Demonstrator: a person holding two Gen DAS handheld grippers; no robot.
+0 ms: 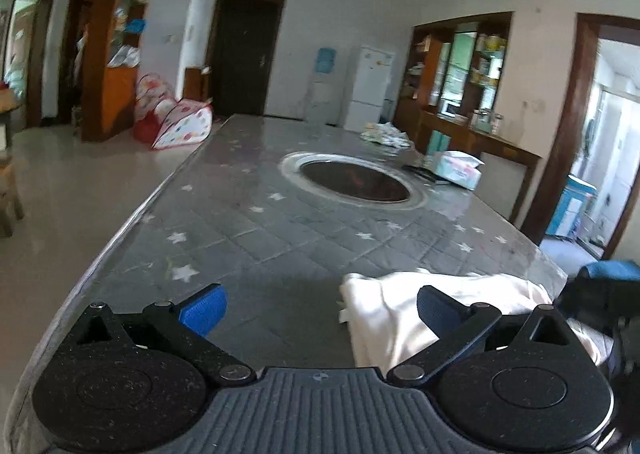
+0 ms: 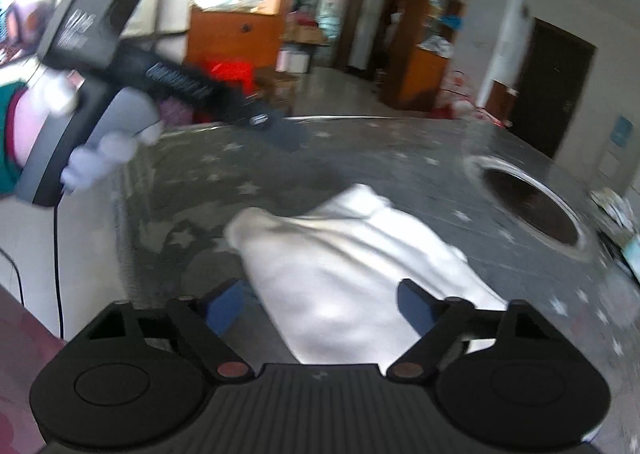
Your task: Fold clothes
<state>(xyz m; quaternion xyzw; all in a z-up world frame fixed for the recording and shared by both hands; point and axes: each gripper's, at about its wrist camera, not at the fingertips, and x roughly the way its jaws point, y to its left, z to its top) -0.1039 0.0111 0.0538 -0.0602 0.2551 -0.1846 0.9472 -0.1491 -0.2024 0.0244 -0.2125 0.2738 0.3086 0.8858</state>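
White garment (image 1: pixel 436 310), left wrist view: a bunched cloth lying on the near right part of the star-patterned counter (image 1: pixel 280 238), short of the round recessed opening (image 1: pixel 354 181). The left tongs (image 1: pixel 318 304) are spread wide and hold nothing; the garment lies mostly beyond the right finger, so the tongs would need to shift right before closing on an edge.

Right wrist view (blurred): the garment (image 2: pixel 344 266) is a rumpled mound on the counter (image 2: pixel 400 157), directly ahead of the right tongs (image 2: pixel 320 304), which are spread and pinch nothing. The left tongs (image 2: pixel 280 133) hover over the far side. A good fold probably calls for flattening first, then gripping one layer at each near corner.
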